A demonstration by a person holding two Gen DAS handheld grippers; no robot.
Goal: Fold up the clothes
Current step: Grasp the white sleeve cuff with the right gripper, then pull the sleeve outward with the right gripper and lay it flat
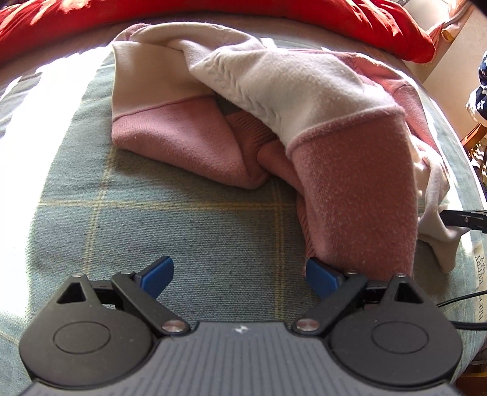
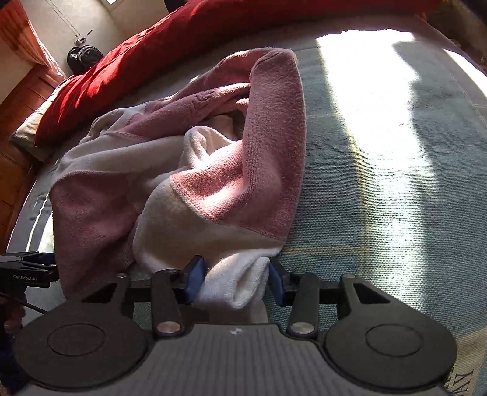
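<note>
A pink and cream knit sweater [image 1: 274, 100] lies crumpled on a blue-grey plaid bedspread [image 1: 188, 219]. My left gripper [image 1: 240, 277] is open wide, just above the bedspread. Its right finger [image 1: 321, 278] touches the hanging pink sleeve [image 1: 359, 198]; nothing lies between the fingers. In the right wrist view the sweater [image 2: 188, 170] fills the left half. My right gripper [image 2: 236, 280] stands partly closed around a cream fold of the sweater [image 2: 237, 283], the cloth sitting between both blue pads. The right gripper's tip also shows in the left wrist view [image 1: 462, 217] at the cream edge.
A red duvet [image 1: 213, 12] lies bunched along the far side of the bed, also in the right wrist view [image 2: 170, 45]. A wooden wall and a dark bag [image 2: 83, 58] stand at the far left. Bright sun patches [image 2: 365, 91] fall on the bedspread.
</note>
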